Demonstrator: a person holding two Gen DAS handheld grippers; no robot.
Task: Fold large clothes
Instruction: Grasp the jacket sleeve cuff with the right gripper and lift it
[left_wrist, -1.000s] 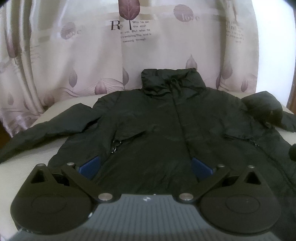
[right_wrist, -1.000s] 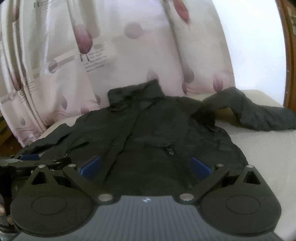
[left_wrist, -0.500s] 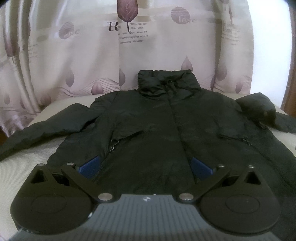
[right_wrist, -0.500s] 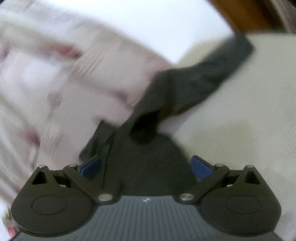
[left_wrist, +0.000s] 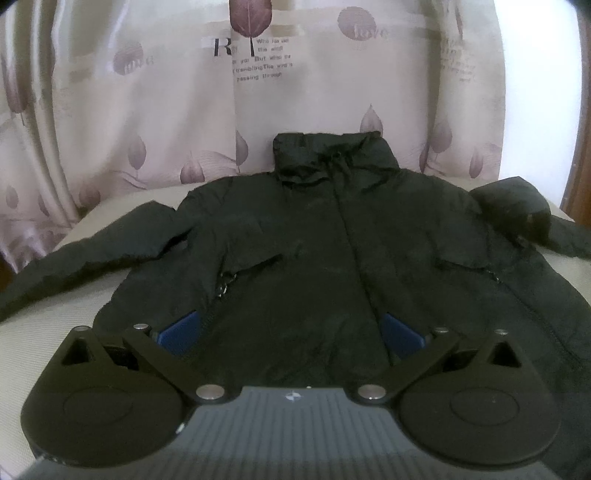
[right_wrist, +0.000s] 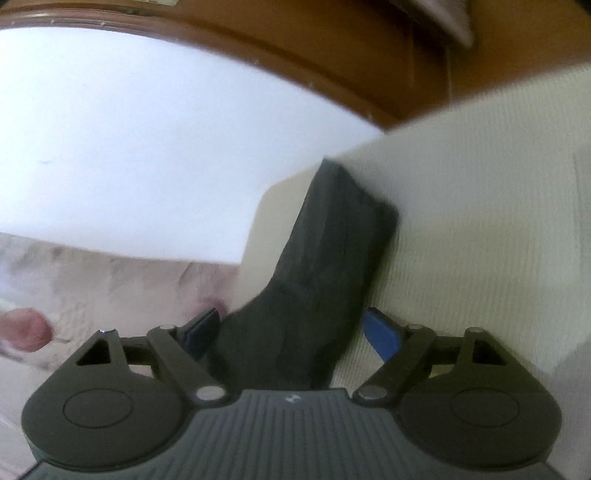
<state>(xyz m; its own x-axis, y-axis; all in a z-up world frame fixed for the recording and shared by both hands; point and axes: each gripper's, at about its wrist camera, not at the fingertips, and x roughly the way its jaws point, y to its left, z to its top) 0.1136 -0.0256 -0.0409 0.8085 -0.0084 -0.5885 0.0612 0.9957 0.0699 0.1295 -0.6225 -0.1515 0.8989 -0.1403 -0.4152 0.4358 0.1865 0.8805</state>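
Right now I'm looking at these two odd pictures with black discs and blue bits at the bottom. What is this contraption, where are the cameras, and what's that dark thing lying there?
There is no robot here. A person holds a two-finger gripper in each hand, and each gripper carries a wide-angle camera looking forward along its fingers. The black discs and blue pads are the gripper itself.

The left wrist view shows the left gripper, open and holding nothing, aimed at a black jacket spread front-up on a pale cushioned surface, with a leaf-patterned curtain behind.

The right wrist view is tilted and somewhat blurred. The right gripper is also open, with the jacket's sleeve running between its blue pads. It has not closed on the sleeve. Behind are a white wall and brown wood.
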